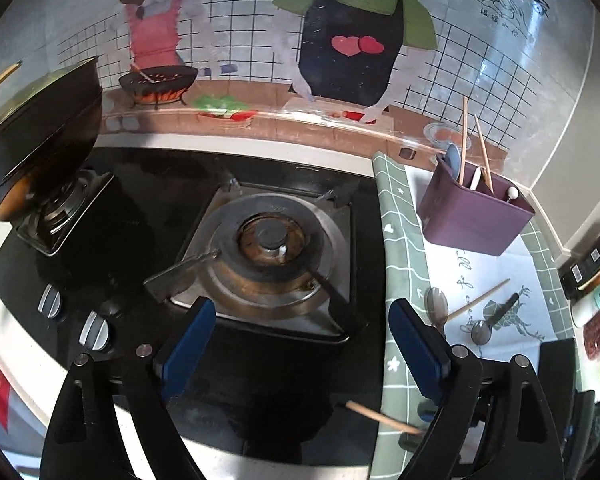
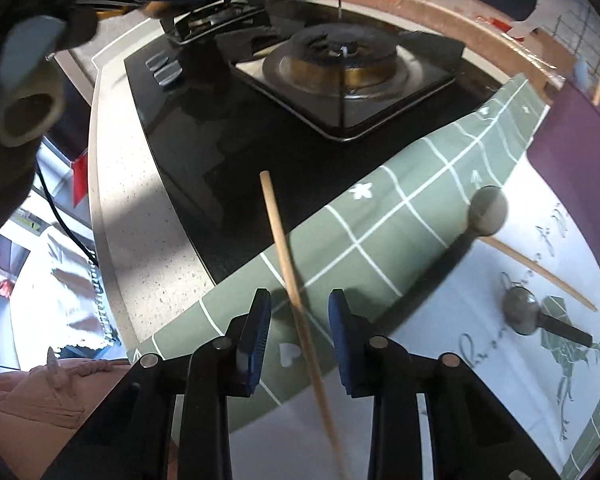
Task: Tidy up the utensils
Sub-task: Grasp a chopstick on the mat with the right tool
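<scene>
My right gripper (image 2: 302, 340) points down at a wooden chopstick (image 2: 290, 264) that runs between its blue pads with a gap on each side; its far tip reaches over the black stove glass. On the green-and-white mat (image 2: 380, 240) lie two grey spoons (image 2: 488, 210) (image 2: 520, 316) and another chopstick (image 2: 540, 272). A purple utensil holder (image 1: 476, 216) at the mat's back holds chopsticks and a spoon. My left gripper (image 1: 304, 344) hangs open over the right burner (image 1: 268, 240) with nothing between its pads.
A dark wok with a lid (image 1: 40, 140) sits on the left burner. Stove knobs (image 1: 94, 330) line the front of the glass top. Jars and packets (image 1: 592, 280) crowd the counter right of the mat. A pink sleeve (image 2: 40, 392) shows low left.
</scene>
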`<state>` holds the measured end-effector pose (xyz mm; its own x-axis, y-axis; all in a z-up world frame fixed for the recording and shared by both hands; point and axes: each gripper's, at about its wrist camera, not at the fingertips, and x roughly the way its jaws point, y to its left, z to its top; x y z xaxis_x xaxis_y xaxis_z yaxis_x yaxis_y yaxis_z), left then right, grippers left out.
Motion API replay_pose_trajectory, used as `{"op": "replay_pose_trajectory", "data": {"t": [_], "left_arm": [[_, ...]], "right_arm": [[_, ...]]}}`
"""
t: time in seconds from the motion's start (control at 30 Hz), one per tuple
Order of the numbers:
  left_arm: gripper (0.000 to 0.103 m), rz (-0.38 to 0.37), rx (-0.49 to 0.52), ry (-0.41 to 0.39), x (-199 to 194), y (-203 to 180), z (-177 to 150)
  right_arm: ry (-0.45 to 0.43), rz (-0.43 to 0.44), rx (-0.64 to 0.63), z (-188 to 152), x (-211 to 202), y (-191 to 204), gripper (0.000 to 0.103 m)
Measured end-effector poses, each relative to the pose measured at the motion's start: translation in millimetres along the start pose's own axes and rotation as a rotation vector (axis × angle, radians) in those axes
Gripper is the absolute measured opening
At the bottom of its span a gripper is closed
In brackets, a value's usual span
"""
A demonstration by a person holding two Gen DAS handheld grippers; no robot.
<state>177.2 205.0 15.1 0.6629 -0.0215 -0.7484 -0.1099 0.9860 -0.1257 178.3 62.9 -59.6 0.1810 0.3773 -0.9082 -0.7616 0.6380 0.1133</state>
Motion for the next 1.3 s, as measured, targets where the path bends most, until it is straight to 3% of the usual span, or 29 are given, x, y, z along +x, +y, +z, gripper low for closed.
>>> {"op": "replay_pose_trajectory", "data": {"t": [0.17,0.27,0.47,0.7,0.9,1.1,1.2,1.3], "left_arm": [[0.089,-0.008,-0.004,0.012,1,4,-3],[0.089,-0.02,0.008,0.018,3,-2,-2],[0.089,-0.086,0.068,0.046,19,-32,3],[0.089,-0.173,0.165,0.105,45,-82,6],[0.089,-0.182,0.184,0.14,62,-99,9],[0.089,-0.116,0.147,0.12,58,-80,9],[0.089,-0.082,0.106,0.114,52,-63,6],[0.089,-0.054,0.061,0.099,43,-44,3]], "right_arm": [[0.033,-0.01,0.01,0,10,-1,0.011],[0.022,-0.029,0.012,-3,7,3,0.007],[-0.039,-0.065,0.072,-12,-23,-8,0.006],[-0.11,-0.121,0.253,-41,-63,-56,0.006],[-0.107,-0.155,0.402,-75,-79,-99,0.006],[-0.087,-0.044,0.291,-63,-65,-73,0.011],[-0.073,0.001,0.207,-46,-48,-49,0.027],[-0.047,0.036,0.141,-31,-29,-31,0.029]]}}
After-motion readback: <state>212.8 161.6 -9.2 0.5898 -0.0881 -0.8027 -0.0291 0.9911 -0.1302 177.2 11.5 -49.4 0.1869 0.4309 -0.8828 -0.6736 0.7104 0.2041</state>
